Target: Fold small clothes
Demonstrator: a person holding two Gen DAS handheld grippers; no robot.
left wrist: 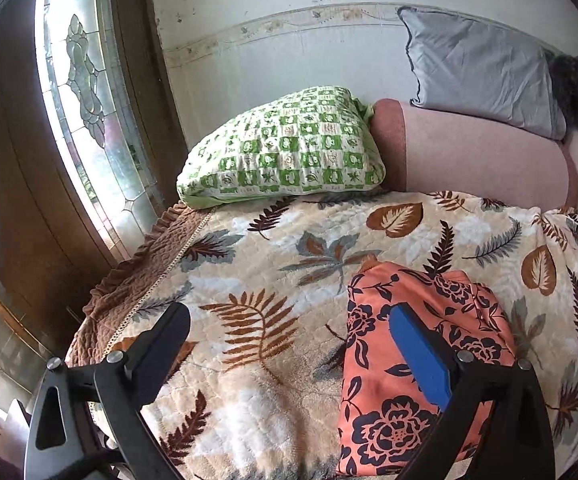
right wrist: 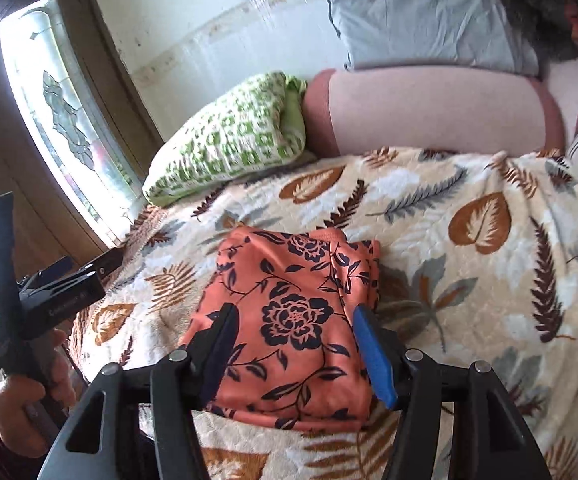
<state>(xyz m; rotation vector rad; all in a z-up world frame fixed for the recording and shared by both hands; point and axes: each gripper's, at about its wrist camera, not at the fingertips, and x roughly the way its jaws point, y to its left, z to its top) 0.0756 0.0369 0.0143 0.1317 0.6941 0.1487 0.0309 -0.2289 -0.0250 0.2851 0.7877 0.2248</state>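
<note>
Orange floral garment (right wrist: 293, 320) lies folded on the leaf-print bed blanket (right wrist: 469, 240); it looks light, soft and limp, best pinched at a folded edge. Both hand-held grippers, left (left wrist: 289, 344) and right (right wrist: 295, 336), are spread and hold nothing.

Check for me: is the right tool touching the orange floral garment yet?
Cannot tell. In the right wrist view the right tool is open, its fingers straddling the folded orange floral garment, but neither contact nor gap shows plainly.

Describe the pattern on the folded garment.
The folded garment is orange with dark navy flowers and leafy vines; right wrist view shows it best.
</note>
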